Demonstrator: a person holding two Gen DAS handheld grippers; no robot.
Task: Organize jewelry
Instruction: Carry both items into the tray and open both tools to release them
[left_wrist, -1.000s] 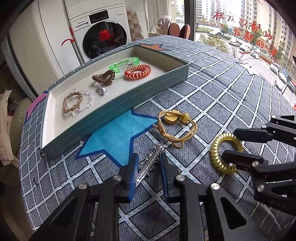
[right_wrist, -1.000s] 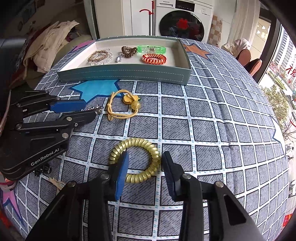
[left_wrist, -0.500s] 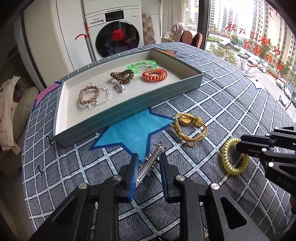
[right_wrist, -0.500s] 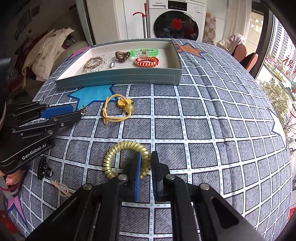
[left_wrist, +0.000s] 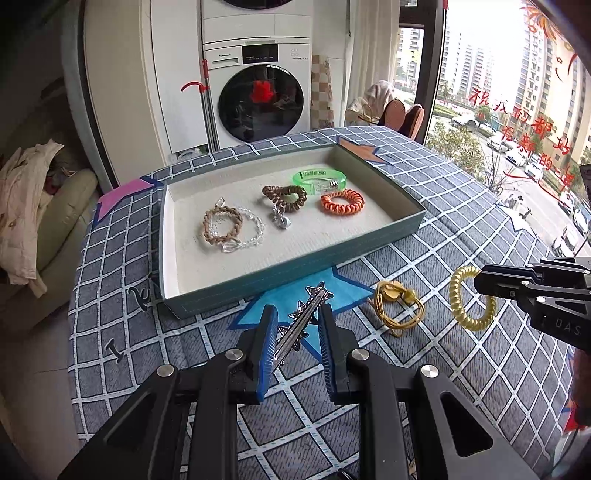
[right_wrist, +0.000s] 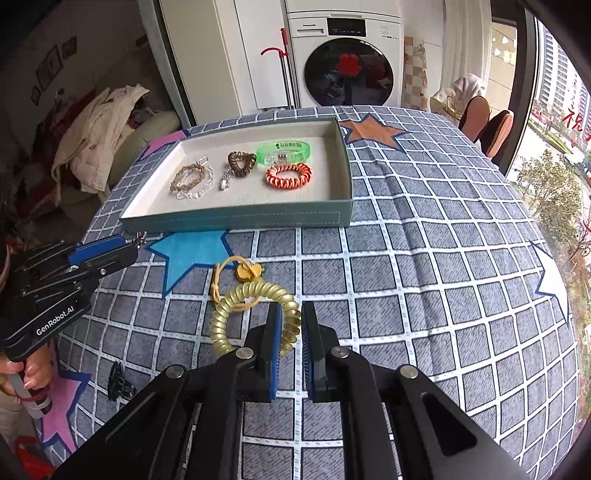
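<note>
My left gripper (left_wrist: 297, 323) is shut on a silver spiked hair clip (left_wrist: 314, 299), held slantwise above the blue star in front of the tray. In the right wrist view the left gripper (right_wrist: 127, 247) shows at the left, with the clip's tip (right_wrist: 140, 236) poking out. My right gripper (right_wrist: 291, 314) is shut on a gold spiral hair tie (right_wrist: 229, 310), which hangs off the cloth from its pads; the same hair tie (left_wrist: 456, 295) shows upright in the left wrist view. The teal tray (left_wrist: 295, 273) holds several bracelets and hair ties.
A yellow cord hair tie (left_wrist: 397, 306) lies on the checked cloth between the two grippers. A black claw clip (right_wrist: 118, 380) sits near the table's left front edge, close to a person's hand (right_wrist: 22, 373). A washing machine and chairs stand beyond the table.
The right jaws closed on the gold spiral hair tie and raised it off the cloth. The left gripper rose with the silver clip, and both views now look further over the tray.
</note>
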